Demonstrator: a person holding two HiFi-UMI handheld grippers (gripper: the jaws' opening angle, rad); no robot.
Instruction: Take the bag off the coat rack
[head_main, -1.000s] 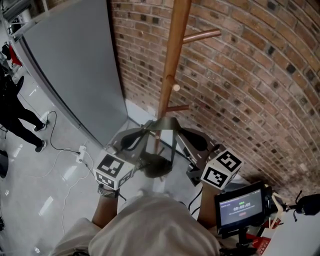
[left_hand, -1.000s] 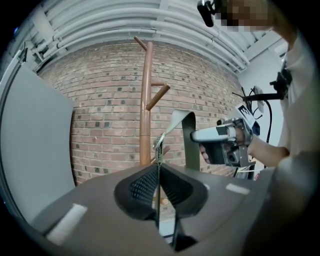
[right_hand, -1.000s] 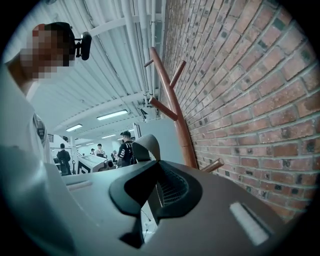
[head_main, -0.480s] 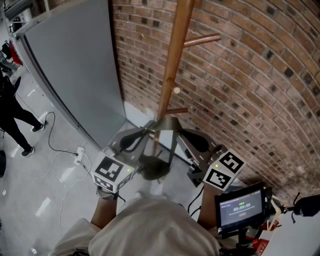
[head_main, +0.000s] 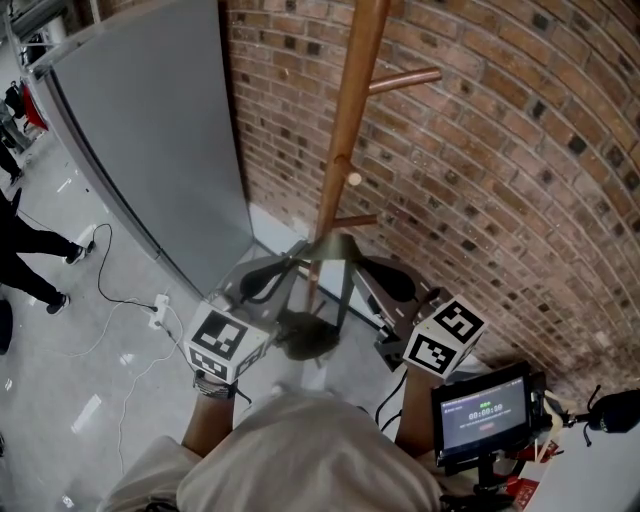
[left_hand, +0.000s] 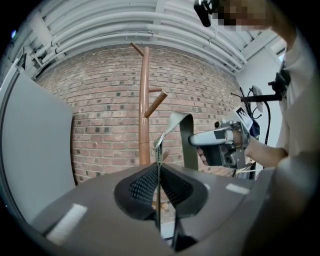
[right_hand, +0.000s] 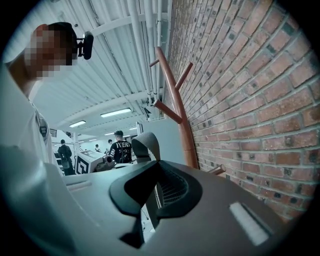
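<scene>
The wooden coat rack (head_main: 345, 130) stands against the brick wall (head_main: 500, 180), with bare pegs (head_main: 400, 78). Both grippers hold the olive bag's strap (head_main: 335, 245) just in front of the pole, below the lowest peg (head_main: 355, 220). The bag (head_main: 305, 335) hangs dark and blurred between them. My left gripper (head_main: 293, 260) is shut on the strap (left_hand: 159, 150), which runs thin between its pads. My right gripper (head_main: 360, 264) is shut on the strap's other side (right_hand: 142, 145). In the left gripper view the strap loops free to the right of the pole (left_hand: 144, 100), beside the right gripper (left_hand: 220, 145).
A tall grey panel (head_main: 150, 130) stands left of the rack. A cable and power strip (head_main: 160, 300) lie on the pale floor, where a person (head_main: 25, 250) walks at the far left. A small monitor (head_main: 485, 412) sits at the lower right.
Both grippers and the bag stay almost still. The person at the left has walked farther toward the picture's edge.
</scene>
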